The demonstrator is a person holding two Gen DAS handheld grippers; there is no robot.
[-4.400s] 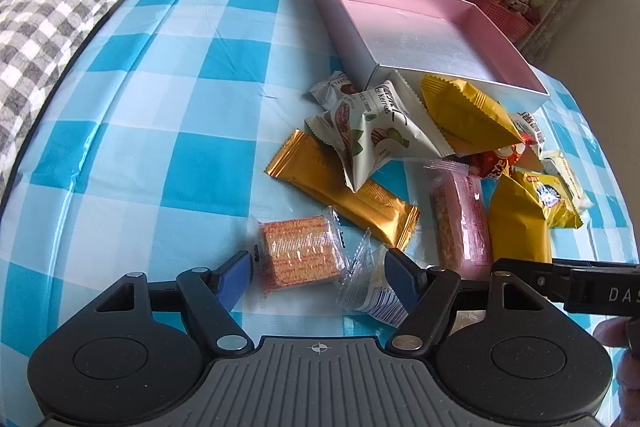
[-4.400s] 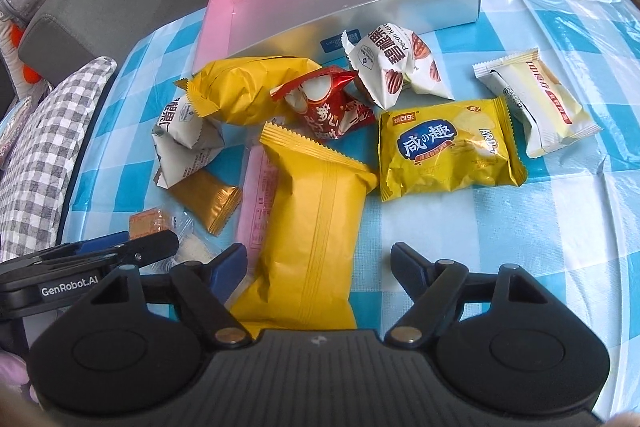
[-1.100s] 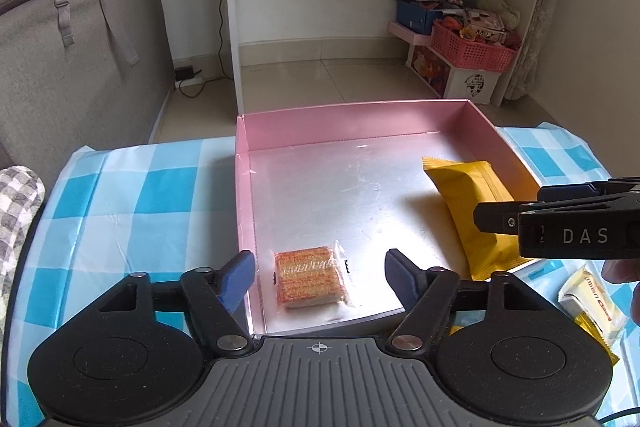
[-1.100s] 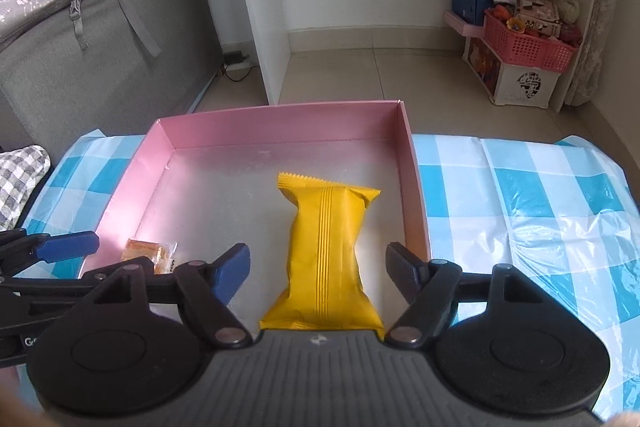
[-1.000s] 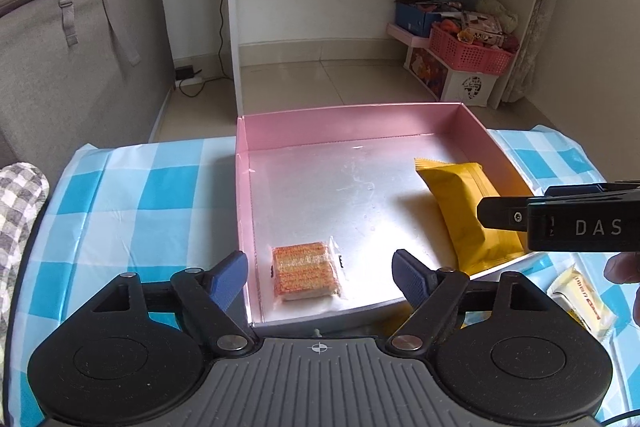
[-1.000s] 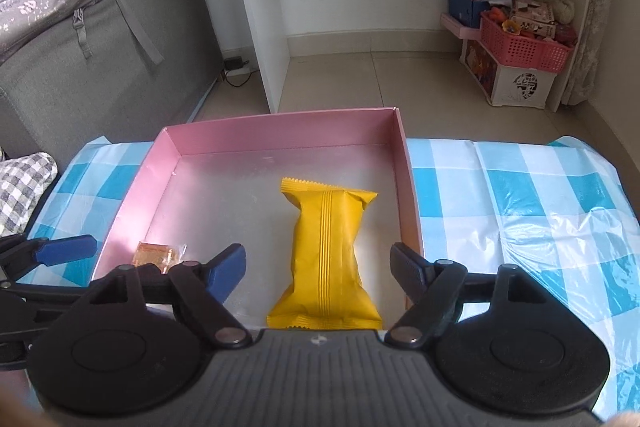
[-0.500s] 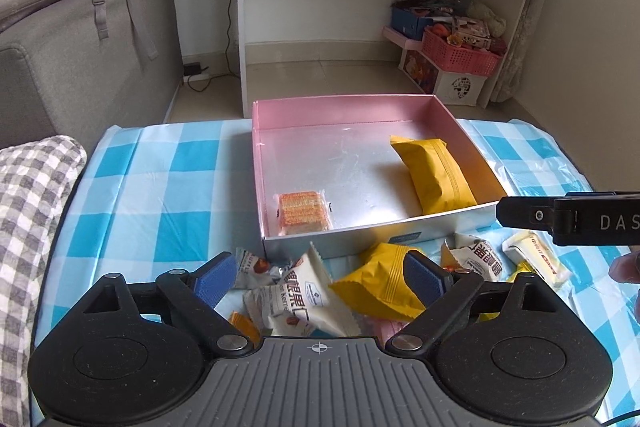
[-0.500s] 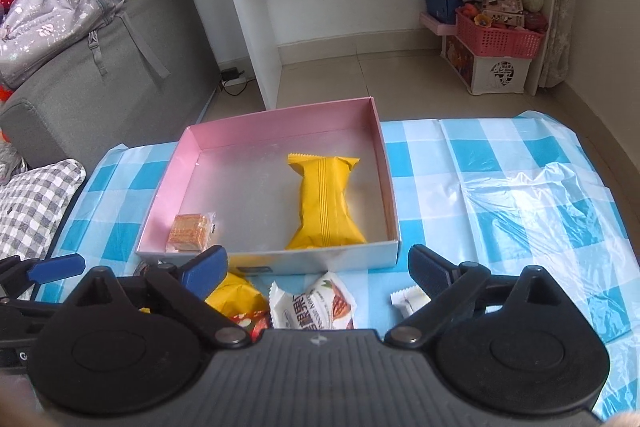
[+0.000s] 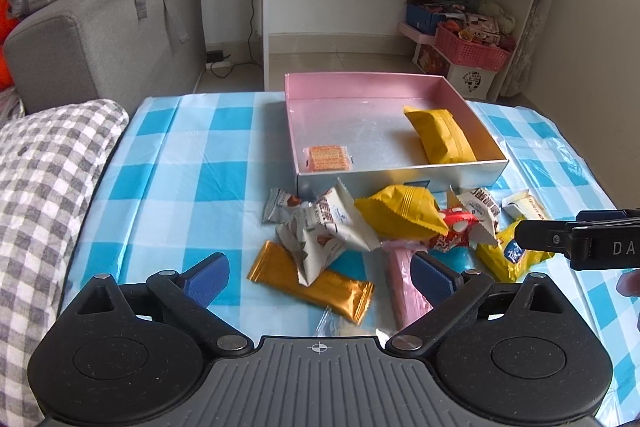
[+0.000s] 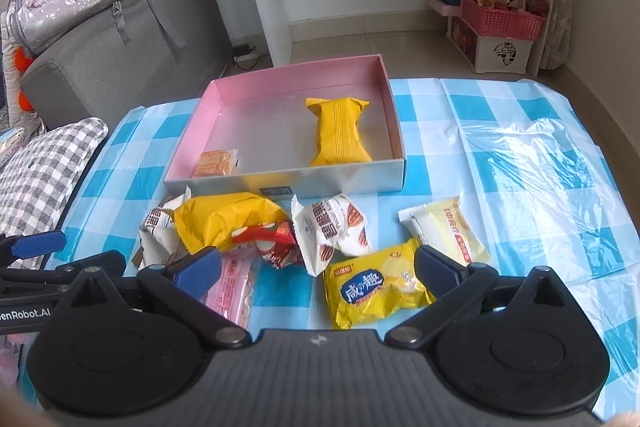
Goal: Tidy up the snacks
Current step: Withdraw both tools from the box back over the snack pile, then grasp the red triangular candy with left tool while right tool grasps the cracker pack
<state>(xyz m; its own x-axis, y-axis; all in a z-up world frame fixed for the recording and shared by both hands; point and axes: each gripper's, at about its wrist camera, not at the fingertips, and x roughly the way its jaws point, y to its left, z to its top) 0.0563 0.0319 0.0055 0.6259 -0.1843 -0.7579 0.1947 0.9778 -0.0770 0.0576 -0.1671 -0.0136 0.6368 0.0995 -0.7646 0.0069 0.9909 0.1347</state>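
Yellow packet [image 10: 339, 131] lengthwise along box [image 10: 280, 187]

My left claw [image 10: 36, 311] bears "enRobot.AI"; my right claw [image 9: 580, 243] shows "DA", cut off by the frame edge. The yellow packet [image 10: 374, 287] carries "咸の趣". The white packet [image 10: 334, 227] reads, perhaps, "碧根果".

Pink pkt [image 9: 404, 275] partly behind jaws; gold bar [image 10: 138, 259] mostly hidden.
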